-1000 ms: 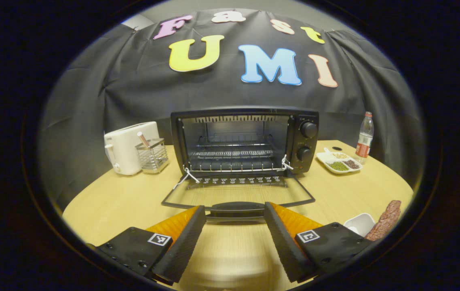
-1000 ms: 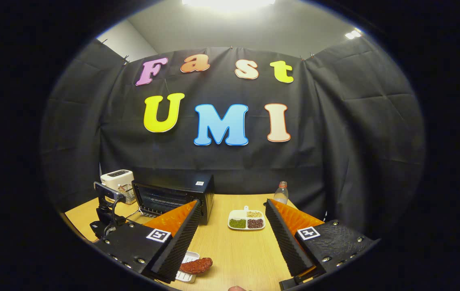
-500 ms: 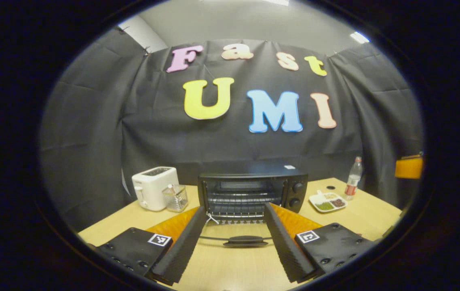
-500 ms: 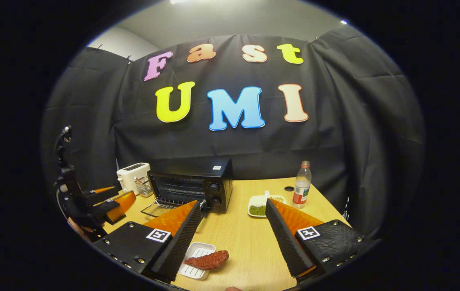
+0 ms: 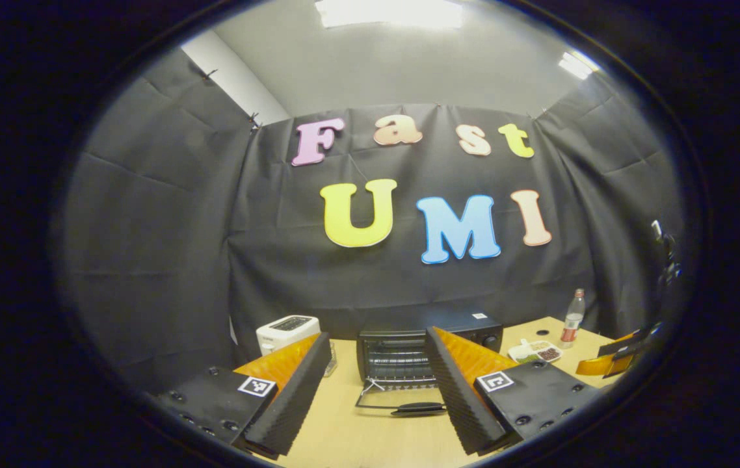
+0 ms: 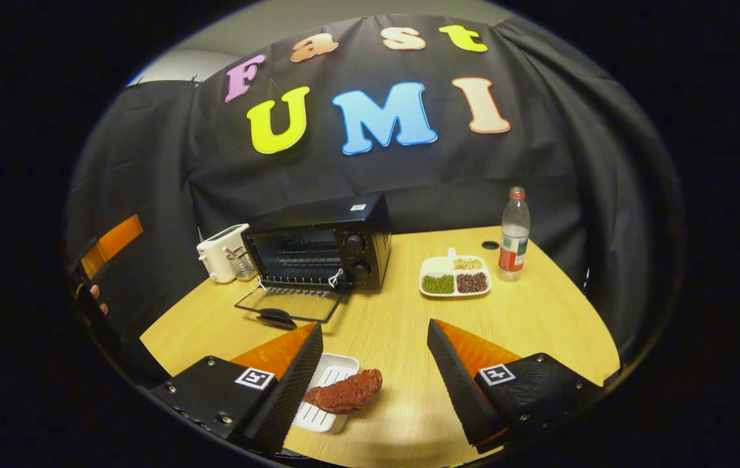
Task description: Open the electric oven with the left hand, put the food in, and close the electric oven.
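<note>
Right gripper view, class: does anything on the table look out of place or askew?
One thing stands out: the piece of meat lies half off its small white tray, hanging over the tray's right edge onto the table. The oven door lies flat open, as the task needs. The divided dish and bottle look tidy and upright.

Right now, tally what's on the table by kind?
Oven: 1
Toaster: 1
Wire holder: 1
Bottle: 1
Sectioned dish: 1
White tray: 1
Food piece: 1
Total: 7
</note>
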Available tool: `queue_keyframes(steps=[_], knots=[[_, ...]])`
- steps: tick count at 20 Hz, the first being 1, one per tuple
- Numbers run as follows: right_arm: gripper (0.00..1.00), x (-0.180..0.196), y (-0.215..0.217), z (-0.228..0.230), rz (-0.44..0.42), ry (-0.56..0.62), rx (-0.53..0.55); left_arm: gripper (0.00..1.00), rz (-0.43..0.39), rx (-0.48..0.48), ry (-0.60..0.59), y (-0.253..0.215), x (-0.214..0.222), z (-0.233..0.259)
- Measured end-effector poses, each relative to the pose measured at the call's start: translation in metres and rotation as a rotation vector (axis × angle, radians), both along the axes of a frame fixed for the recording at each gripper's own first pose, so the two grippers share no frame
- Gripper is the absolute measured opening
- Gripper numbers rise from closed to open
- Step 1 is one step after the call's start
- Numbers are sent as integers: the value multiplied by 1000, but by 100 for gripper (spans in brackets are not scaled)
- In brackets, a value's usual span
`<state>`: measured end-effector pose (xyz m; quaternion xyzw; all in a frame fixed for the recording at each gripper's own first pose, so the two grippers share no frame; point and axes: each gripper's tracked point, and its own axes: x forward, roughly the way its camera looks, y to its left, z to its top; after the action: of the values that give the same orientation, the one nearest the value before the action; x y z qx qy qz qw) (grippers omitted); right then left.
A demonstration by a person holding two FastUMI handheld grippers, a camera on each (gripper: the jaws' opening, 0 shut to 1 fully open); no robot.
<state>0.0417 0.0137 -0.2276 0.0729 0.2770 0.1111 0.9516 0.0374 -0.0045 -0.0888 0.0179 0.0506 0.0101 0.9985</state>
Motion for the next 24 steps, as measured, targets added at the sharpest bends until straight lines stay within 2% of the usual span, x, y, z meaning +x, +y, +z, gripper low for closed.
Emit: queue_keyframes(steps=[2, 5, 6, 8, 9, 10, 11, 12, 13, 15, 16, 17, 18, 21, 22, 23, 24], knots=[[98, -2, 1, -22, -2, 58, 19, 97, 19, 20, 0, 7, -9, 1], [98, -7, 8, -47, -10, 154, 78, 97, 45, 45, 4, 18, -20, 2], [98, -10, 10, -54, -13, 183, 104, 100, 51, 40, 8, 18, -22, 0], [98, -16, 16, -64, -20, 232, 159, 100, 66, 30, 19, 23, -24, -2], [94, -15, 18, -68, -25, 262, 182, 100, 73, 29, 24, 25, -25, -3], [86, -19, 25, -74, -22, 299, 217, 100, 80, 34, 29, 29, -26, -5], [86, -22, 28, -78, -22, 336, 250, 97, 84, 41, 29, 31, -26, -4], [86, -25, 32, -85, -25, 373, 278, 100, 86, 47, 29, 31, -26, -5], [85, -28, 35, -88, -27, 405, 309, 97, 86, 50, 30, 32, -26, -5], [86, -34, 45, -93, -26, 461, 368, 100, 90, 48, 34, 34, -25, -7], [86, -34, 47, -97, -33, 469, 384, 97, 94, 49, 38, 35, -25, -9], [77, -32, 46, -100, -61, 470, 399, 97, 97, 50, 41, 37, -25, -10], [39, -34, 46, -97, -67, 487, 422, 97, 99, 50, 44, 37, -24, -12], [40, -27, 43, -90, -75, 488, 476, 100, 101, 45, 52, 38, -23, -17], [25, -36, 48, -85, -48, 501, 497, 100, 103, 47, 52, 38, -24, -18], [24, -23, 57, -91, -88, 492, 528, 100, 105, 47, 50, 39, -24, -17], [13, -27, 51, -83, -80, 492, 523, 100, 107, 47, 48, 39, -23, -17]])
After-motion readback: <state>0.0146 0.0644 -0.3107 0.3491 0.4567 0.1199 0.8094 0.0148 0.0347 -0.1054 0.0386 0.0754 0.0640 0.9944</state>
